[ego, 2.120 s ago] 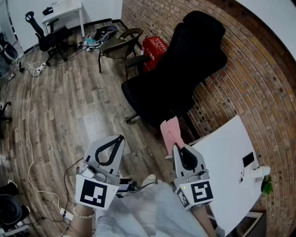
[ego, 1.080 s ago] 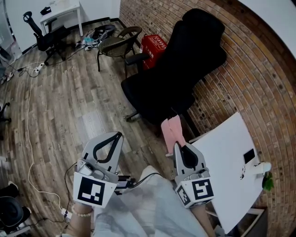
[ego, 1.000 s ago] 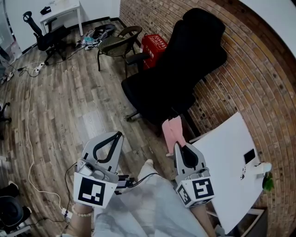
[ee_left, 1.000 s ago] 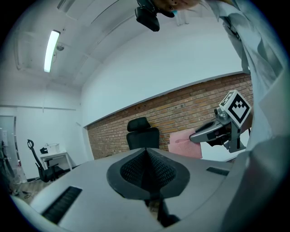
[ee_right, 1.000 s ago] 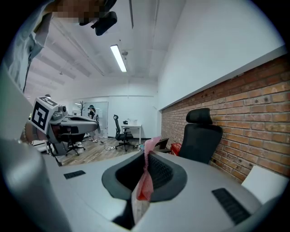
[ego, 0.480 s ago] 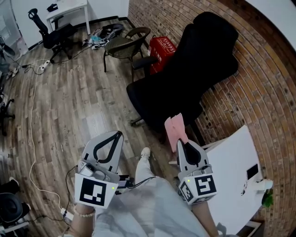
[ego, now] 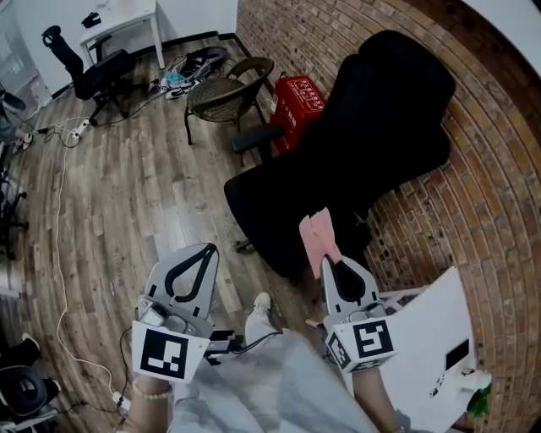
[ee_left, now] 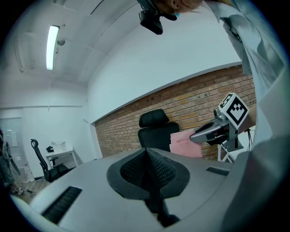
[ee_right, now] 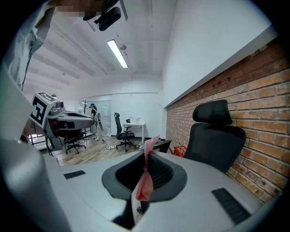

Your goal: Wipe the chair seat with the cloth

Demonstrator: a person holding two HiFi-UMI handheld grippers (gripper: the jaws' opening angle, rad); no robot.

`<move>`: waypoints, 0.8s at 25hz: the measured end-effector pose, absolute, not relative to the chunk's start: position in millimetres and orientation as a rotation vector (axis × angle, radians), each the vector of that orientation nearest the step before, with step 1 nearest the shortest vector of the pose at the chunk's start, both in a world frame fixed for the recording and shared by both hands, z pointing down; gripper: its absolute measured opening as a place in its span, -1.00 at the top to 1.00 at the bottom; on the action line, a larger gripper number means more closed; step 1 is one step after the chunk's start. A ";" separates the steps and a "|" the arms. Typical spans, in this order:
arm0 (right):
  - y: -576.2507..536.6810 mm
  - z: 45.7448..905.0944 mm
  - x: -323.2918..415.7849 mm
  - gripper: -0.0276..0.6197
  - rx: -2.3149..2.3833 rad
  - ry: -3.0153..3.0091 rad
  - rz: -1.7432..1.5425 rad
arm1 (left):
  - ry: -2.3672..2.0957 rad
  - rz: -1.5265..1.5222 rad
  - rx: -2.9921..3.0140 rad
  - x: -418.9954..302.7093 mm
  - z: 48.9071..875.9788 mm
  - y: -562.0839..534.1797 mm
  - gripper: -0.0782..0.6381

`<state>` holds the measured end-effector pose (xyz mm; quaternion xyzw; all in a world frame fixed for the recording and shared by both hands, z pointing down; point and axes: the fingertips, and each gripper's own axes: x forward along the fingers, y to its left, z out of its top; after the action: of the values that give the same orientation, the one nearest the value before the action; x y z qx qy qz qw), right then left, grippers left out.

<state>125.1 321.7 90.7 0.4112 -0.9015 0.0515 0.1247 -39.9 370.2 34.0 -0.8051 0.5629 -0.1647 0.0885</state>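
A black office chair (ego: 338,161) stands against the brick wall, its seat (ego: 270,207) facing me. My right gripper (ego: 325,258) is shut on a pink cloth (ego: 315,239) that sticks up from its jaws, just short of the seat's near edge. The same cloth (ee_right: 145,181) is pinched between the jaws in the right gripper view, with the chair (ee_right: 213,136) beyond. My left gripper (ego: 203,254) is held lower left over the wooden floor, shut and empty. From the left gripper view the chair (ee_left: 156,133), the cloth (ee_left: 186,144) and the right gripper (ee_left: 192,136) show ahead.
A white table (ego: 423,338) stands at my right by the brick wall. Behind the chair are a wicker chair (ego: 226,93) and a red crate (ego: 297,95). Another office chair (ego: 89,72), a white desk (ego: 118,21) and floor cables (ego: 59,220) are at the far left.
I have stepped closer to the black chair, which now sits larger and nearer the right gripper. The pink cloth stays gripped. The white table has slid toward the lower right.
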 end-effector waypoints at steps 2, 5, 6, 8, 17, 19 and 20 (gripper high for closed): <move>293.9 93.2 126.3 0.76 1.197 -2.618 0.149 | 1.659 -0.509 -2.392 -39.1 35.7 342.4 0.73; 257.0 98.1 129.3 0.76 1.196 -2.606 0.153 | 1.643 -0.523 -2.405 -34.6 40.3 304.6 0.73; 245.5 99.6 131.2 0.76 1.195 -2.604 0.155 | 1.644 -0.524 -2.413 -32.4 42.2 292.6 0.73; 223.2 103.0 136.2 0.76 1.195 -2.602 0.160 | 1.643 -0.531 -2.418 -27.0 44.8 269.3 0.73; 164.5 124.9 156.4 0.76 1.213 -2.567 0.211 | 1.598 -0.585 -2.441 -7.5 57.5 210.1 0.73; 156.3 130.7 160.1 0.76 1.223 -2.548 0.221 | 1.588 -0.589 -2.445 -5.4 61.0 200.4 0.73; 153.7 133.7 162.0 0.76 1.233 -2.538 0.229 | 1.579 -0.593 -2.446 -4.6 62.7 196.2 0.73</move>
<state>162.0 153.7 133.7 0.4304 -0.8857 0.0800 0.1546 -4.6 196.2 62.7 -0.8202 0.5297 -0.1987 0.0851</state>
